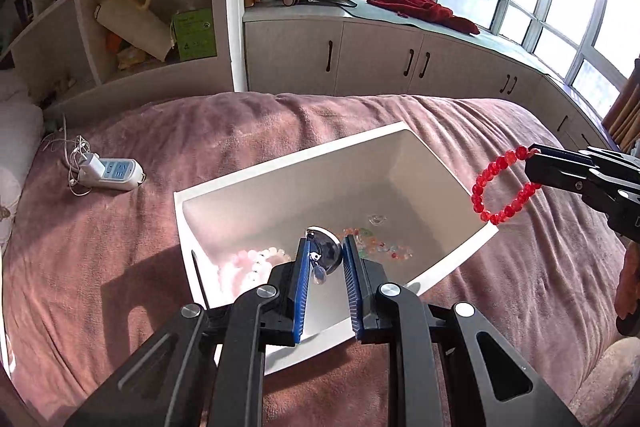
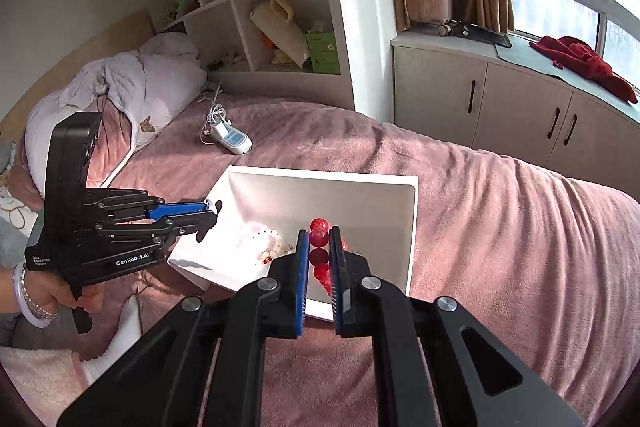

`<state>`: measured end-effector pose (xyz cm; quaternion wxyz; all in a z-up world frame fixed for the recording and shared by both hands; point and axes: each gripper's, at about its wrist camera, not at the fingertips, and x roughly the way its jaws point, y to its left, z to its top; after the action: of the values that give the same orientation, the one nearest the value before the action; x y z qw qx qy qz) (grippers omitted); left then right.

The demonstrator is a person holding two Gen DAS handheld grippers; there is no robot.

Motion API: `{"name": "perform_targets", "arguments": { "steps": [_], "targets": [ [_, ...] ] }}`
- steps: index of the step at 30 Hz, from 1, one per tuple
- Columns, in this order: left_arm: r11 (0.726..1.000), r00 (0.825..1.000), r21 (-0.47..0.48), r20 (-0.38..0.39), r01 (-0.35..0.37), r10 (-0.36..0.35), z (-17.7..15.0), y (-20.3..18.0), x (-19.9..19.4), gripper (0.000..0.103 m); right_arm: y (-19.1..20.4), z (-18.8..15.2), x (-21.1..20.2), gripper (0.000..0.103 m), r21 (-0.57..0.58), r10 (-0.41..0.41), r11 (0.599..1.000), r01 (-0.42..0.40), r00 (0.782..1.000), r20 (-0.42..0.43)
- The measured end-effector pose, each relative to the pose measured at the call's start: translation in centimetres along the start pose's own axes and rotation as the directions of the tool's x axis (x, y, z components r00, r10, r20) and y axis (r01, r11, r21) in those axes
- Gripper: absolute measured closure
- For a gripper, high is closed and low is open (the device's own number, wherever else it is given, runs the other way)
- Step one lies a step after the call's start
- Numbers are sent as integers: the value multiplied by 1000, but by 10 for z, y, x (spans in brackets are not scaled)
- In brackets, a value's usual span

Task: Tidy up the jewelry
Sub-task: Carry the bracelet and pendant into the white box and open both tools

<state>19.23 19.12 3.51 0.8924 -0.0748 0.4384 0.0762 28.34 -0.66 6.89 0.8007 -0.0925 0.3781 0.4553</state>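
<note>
At lower centre, the right gripper (image 2: 319, 255) has its ribbed blue fingers (image 2: 303, 267) clamped on a red bead bracelet (image 1: 500, 185). The left gripper (image 1: 326, 269) pinches a small clear pendant (image 1: 319, 273). Beyond sits a smooth white rectangular tray (image 1: 280, 171) of beads on the fuzzy pink bed (image 1: 120, 247).

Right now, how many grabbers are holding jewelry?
2. The right gripper pinches a red bead bracelet above the bed. The left gripper holds a small dangly earring over the white box.
</note>
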Motion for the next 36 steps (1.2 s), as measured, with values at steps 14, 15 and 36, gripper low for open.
{"name": "perform_targets", "arguments": {
  "steps": [14, 15, 36],
  "targets": [
    [986, 953, -79, -279, -145, 118, 7, 42, 93, 81, 2, 16, 115, 93, 105, 18, 994, 1, 985, -174],
    [987, 949, -59, -289, -152, 129, 7, 41, 97, 81, 2, 16, 121, 93, 106, 13, 994, 6, 983, -183],
    [986, 988, -55, -36, -155, 153, 16, 36, 65, 28, 12, 12, 137, 50, 7, -91, 996, 93, 983, -157]
  ]
}}
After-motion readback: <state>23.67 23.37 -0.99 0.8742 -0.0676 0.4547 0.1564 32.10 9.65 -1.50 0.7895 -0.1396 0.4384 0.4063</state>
